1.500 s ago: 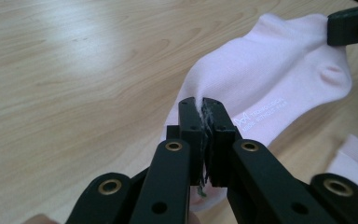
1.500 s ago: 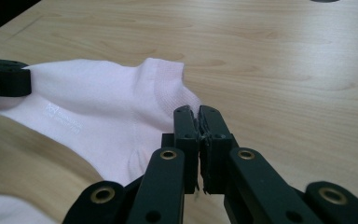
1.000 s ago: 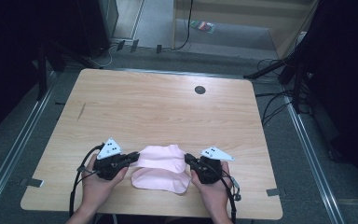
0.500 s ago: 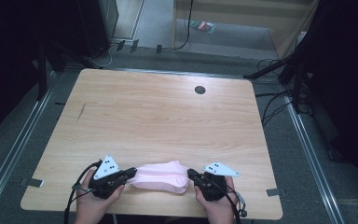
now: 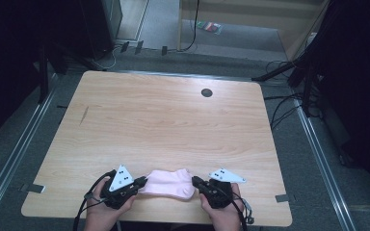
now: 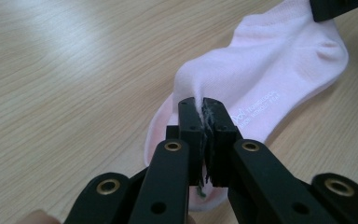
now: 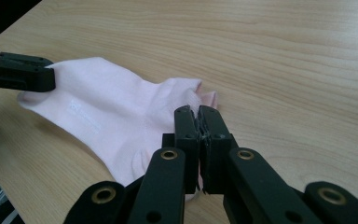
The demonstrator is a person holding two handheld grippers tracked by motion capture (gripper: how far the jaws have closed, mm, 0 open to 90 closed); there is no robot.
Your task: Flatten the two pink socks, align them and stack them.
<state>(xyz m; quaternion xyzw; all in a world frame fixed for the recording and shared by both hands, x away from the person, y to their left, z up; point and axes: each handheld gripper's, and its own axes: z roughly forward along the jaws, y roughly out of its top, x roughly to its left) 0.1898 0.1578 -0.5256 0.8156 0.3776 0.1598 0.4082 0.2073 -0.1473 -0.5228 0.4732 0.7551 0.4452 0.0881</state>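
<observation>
High view: pink sock (image 5: 167, 183) stretched between left tool (image 5: 141, 182) and right tool (image 5: 195, 181), both clenching it.

Desk (image 5: 173, 130) evenly lit from overhead — surroundings sink into near-black. Soft glare streaks the wood in the left gripper view; high view slightly soft, nearest black jaws blur a touch.

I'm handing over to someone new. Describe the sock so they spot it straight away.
Look at the near edge of the wooden table, between the person's two hands. The pale pink sock lies there, pinched at each end by the left gripper and right gripper; it's the only cloth item there.
</observation>
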